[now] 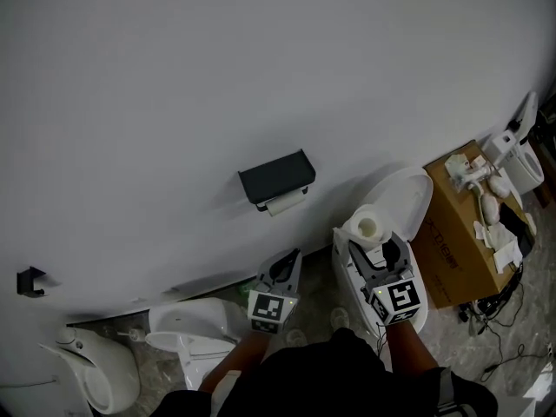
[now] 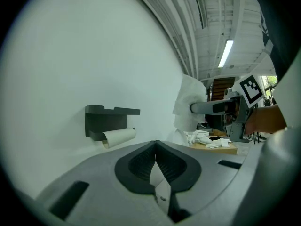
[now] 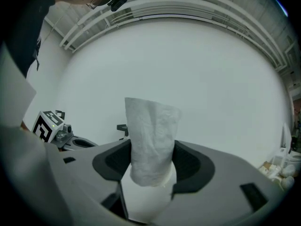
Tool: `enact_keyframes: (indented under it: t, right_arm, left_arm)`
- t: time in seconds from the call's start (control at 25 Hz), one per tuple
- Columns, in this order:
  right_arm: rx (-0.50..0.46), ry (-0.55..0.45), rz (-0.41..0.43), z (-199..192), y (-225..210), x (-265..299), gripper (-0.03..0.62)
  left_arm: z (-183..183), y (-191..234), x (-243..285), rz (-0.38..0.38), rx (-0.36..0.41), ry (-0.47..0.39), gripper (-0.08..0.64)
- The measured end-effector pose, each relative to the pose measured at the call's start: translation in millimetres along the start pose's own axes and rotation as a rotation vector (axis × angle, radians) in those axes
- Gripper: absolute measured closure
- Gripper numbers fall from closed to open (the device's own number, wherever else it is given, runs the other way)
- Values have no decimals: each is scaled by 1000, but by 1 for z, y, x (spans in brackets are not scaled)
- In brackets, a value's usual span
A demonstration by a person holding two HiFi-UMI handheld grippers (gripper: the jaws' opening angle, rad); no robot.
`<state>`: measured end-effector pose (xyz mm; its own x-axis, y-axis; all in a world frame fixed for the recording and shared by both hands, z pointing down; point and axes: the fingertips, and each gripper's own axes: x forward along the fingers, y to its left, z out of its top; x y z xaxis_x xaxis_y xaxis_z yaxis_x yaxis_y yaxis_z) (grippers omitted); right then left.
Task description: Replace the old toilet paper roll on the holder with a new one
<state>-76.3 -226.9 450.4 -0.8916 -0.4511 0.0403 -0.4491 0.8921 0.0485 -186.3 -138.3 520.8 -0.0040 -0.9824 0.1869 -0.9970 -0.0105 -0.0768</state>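
A black holder (image 1: pixel 276 178) hangs on the white wall, and under it sits the old roll (image 1: pixel 285 202), worn down to a thin pale tube (image 2: pixel 119 136). The new toilet paper roll (image 1: pixel 369 227) is white, with a loose sheet standing up from it (image 3: pixel 150 135). My right gripper (image 1: pixel 374 248) is shut on it, right of and below the holder, over a toilet. My left gripper (image 1: pixel 283 272) is shut and holds nothing, pointing at the wall just below the holder. Its pads (image 2: pixel 141 161) meet in the left gripper view, where the held roll (image 2: pixel 190 107) shows at right.
A white toilet (image 1: pixel 408 194) stands under the right gripper, with a cardboard box (image 1: pixel 456 246) carrying white items beside it. Further white toilets (image 1: pixel 187 324) stand at the lower left. A small black hook (image 1: pixel 30 281) is on the wall at far left. Cables (image 1: pixel 504 315) lie on the floor.
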Motion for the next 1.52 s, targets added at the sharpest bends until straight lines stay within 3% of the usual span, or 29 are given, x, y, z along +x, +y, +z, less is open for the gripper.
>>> enact_keyframes:
  t: [0.24,0.52,0.72,0.96,1.24,1.32,1.52]
  right_arm:
    - [-6,20,77,-6,-13,30,333]
    - [-3,31,167,-9,-25,57,333]
    - [-7,29,216,-7,-26,69,333]
    - [-30,27,258,-6,-31,75,333]
    - [-39,37,301,-9,-39,80,333]
    - [-37,50,313,-14,-43,80,333]
    - [-37,62,338,-19,-47,85,333]
  left_arm:
    - [21,10,13,103,72,-12,555]
    - [27,18,29,247,238,41,550]
    - [37,26,40,331,380,71,388]
    - [19,35,66,367,681,272,278]
    - [-1,54,92,397,1040,444,270]
    - [-5,62,96,408,1086,491,270]
    - [-8,72,101,432,1085,533,270]
